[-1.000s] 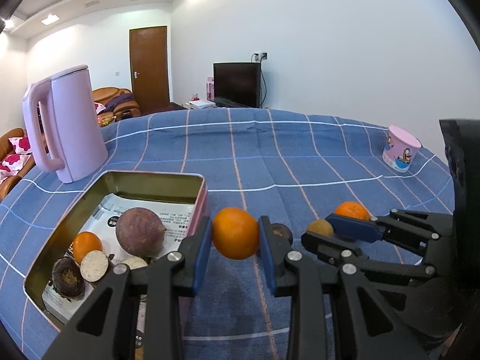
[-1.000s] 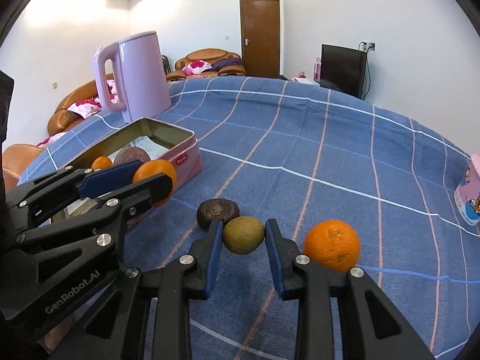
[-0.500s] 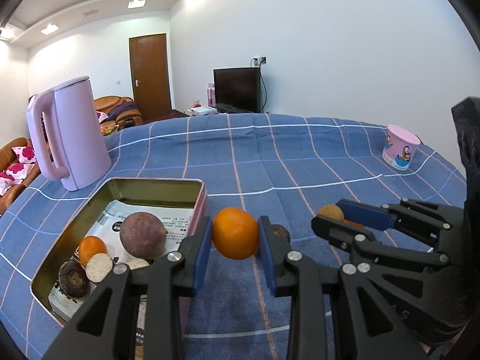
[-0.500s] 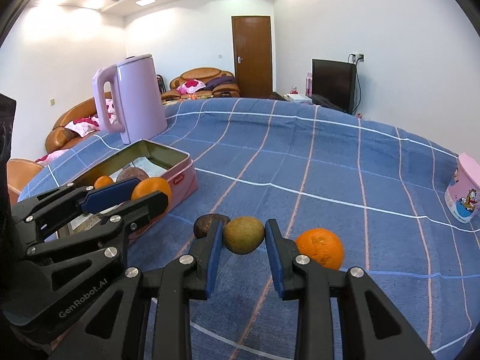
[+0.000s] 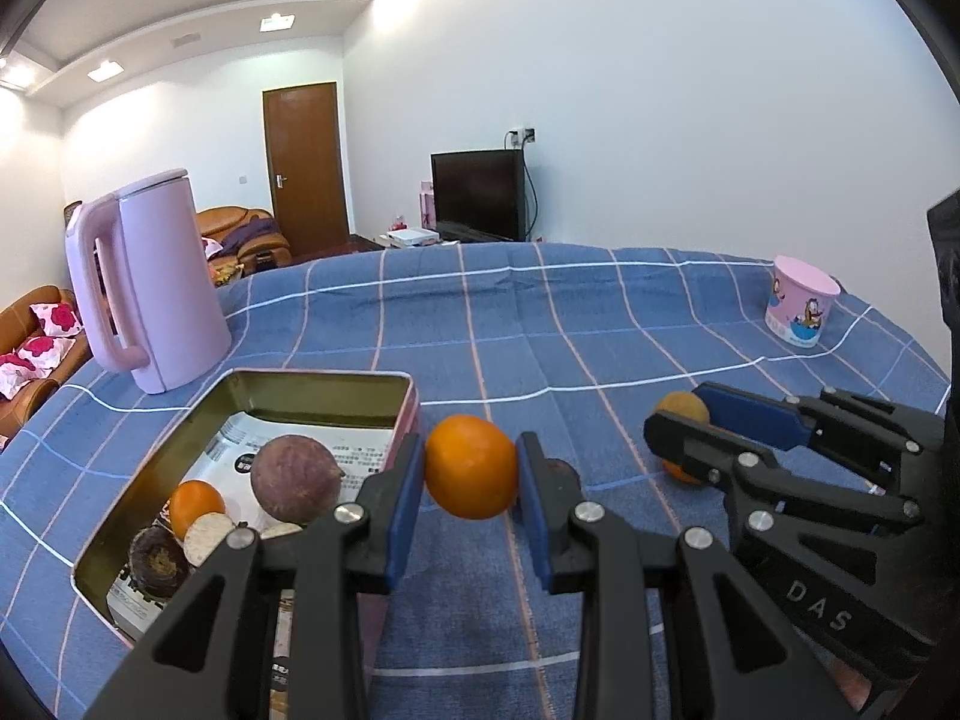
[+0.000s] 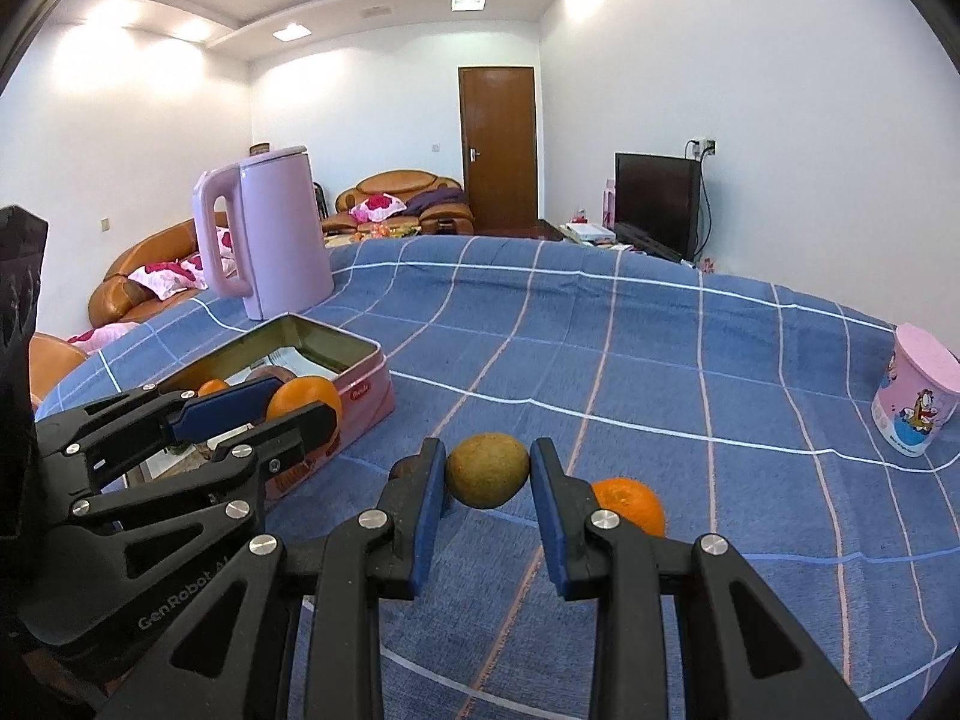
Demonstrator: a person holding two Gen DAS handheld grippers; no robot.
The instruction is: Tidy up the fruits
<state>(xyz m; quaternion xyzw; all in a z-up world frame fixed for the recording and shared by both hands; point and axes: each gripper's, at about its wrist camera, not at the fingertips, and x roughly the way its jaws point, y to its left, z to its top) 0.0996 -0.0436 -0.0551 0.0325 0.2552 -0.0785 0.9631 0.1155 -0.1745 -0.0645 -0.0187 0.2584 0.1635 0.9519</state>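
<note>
While an orange sits clamped between the left gripper's blue pads just beside the tin, the right gripper pinches a brown-green fruit above the blue cloth; a second orange lies on the cloth beside it; the tin holds more fruit; a pink kettle stands behind.
</note>
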